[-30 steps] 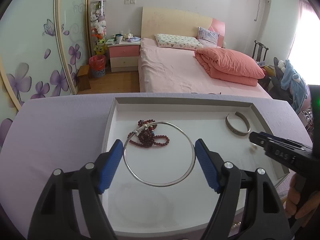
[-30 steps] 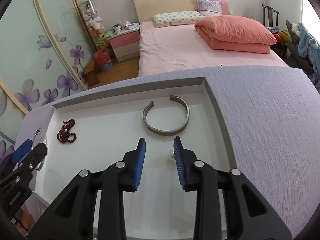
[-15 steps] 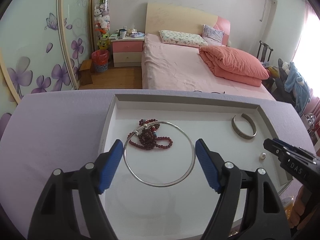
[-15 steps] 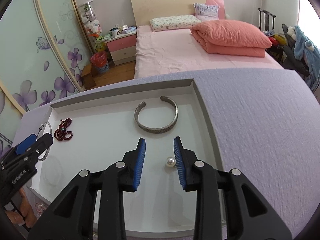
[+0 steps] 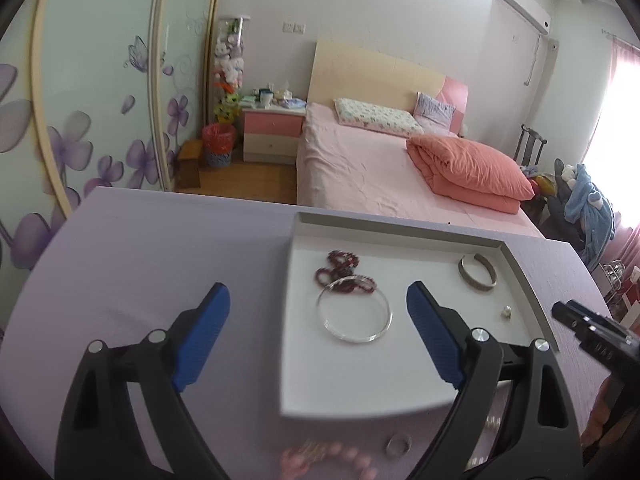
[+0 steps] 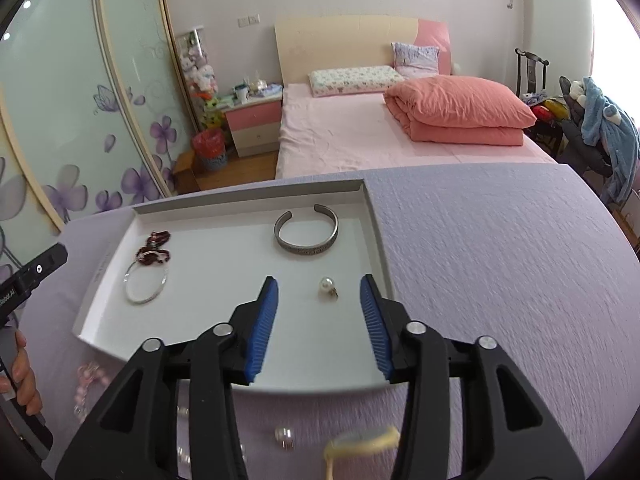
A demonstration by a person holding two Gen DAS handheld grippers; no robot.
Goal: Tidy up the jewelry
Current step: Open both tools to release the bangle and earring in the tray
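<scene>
Jewelry sits gathered in the shallow white rectangular tray (image 6: 380, 236) on the lilac textured tablecloth (image 6: 500, 280). On its left side the thin silver wire hoop (image 5: 354, 309) lies flat, its far edge touching the heap of dark red beads (image 5: 344, 272). Toward the far right corner rests the open grey metal cuff bracelet (image 6: 306, 232), and nearer, close beside the right wall, the small white pearl earring (image 6: 327, 286) lies on its own.

Left gripper (image 5: 318, 320) hangs above the tray's left edge, blue pads spread wide, having just been opening further; the hoop shows between the pads in the left view, but neither pad presses on it. Right gripper (image 6: 319, 320) is parted too, its jaws just widened, and the pearl earring shows in the gap between the fingertips, untouched by either.

Off the tray, on the cloth at the near edge, more pieces lie blurred: a pink bead strand (image 5: 320, 456), a small silver ring (image 5: 398, 445), some pale loose pearls (image 6: 285, 436) and a yellowish curved item (image 6: 364, 444) I can't make out. A hand (image 6: 20, 376) grips the left tool's handle.
</scene>
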